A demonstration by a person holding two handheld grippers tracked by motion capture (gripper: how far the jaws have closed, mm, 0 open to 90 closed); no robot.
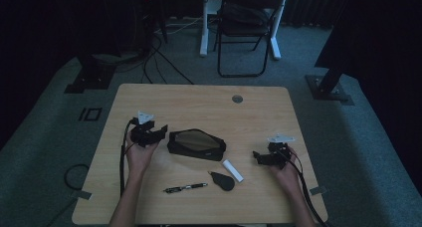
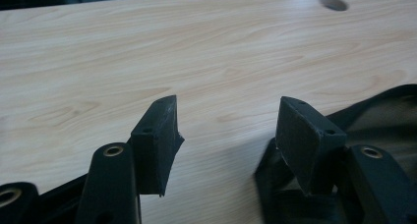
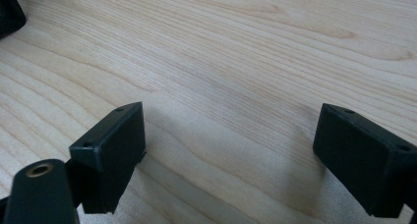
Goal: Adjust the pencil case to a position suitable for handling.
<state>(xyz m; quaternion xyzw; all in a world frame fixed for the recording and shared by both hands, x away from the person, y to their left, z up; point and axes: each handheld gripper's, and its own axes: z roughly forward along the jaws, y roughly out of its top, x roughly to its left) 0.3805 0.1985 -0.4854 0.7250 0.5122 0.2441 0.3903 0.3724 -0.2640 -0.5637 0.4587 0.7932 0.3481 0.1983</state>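
A black zip pouch [image 1: 196, 143] lies open in the middle of the wooden table [image 1: 199, 102]. In front of it lie a white tube [image 1: 232, 170], a black oval piece [image 1: 222, 180] and a black pen [image 1: 185, 188]. My left gripper [image 1: 162, 131] hovers just left of the pouch, jaws pointing toward it. In the left gripper view the gripper [image 2: 228, 106] is open with bare wood between the pads, and the pouch [image 2: 393, 111] shows at the right edge. My right gripper [image 1: 257, 156] sits right of the white tube. In the right gripper view the gripper [image 3: 230, 111] is open wide over bare table.
A round cable hole [image 1: 237, 98] sits near the table's far edge, also seen as the hole [image 2: 333, 3]. A folding chair [image 1: 246, 28] stands on the carpet beyond the table. Cables trail from both grippers off the near edge. A dark object [image 3: 10, 15] sits at the right gripper view's top left corner.
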